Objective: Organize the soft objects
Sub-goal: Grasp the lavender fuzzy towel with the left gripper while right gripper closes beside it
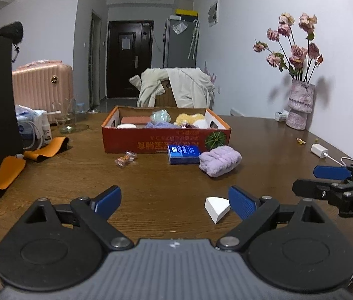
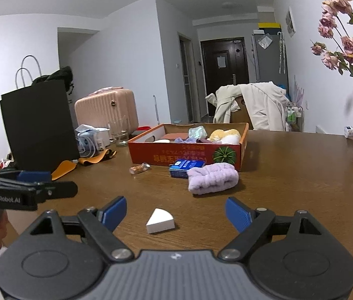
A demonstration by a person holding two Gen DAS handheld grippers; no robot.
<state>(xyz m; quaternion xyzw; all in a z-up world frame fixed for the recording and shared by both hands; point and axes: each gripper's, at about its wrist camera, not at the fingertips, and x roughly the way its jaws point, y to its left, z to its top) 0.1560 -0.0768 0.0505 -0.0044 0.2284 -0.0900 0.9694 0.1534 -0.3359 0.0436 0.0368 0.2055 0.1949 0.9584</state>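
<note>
Between pickups: right gripper (image 2: 176,212) released, white wedge-shaped sponge (image 2: 160,221) at twelve o'clock; left gripper (image 1: 175,201) released too. Next, probably closing on it.

lilac towel (image 2: 212,178) bunched beside white wedge sponge (image 2: 160,221).

This was plainly someone's flat, a lived-in dining room opening onto a hallway. A dark front door (image 1: 130,58) stood at the far end, a grey fridge (image 1: 180,42) beside it. A cream jacket (image 1: 176,87) hung over a chair at the far edge of the wooden table (image 1: 151,175). A pink suitcase (image 1: 42,88) sat beyond the table's left edge, and dried roses in a vase (image 1: 300,105) stood at its right edge by the wall.
</note>
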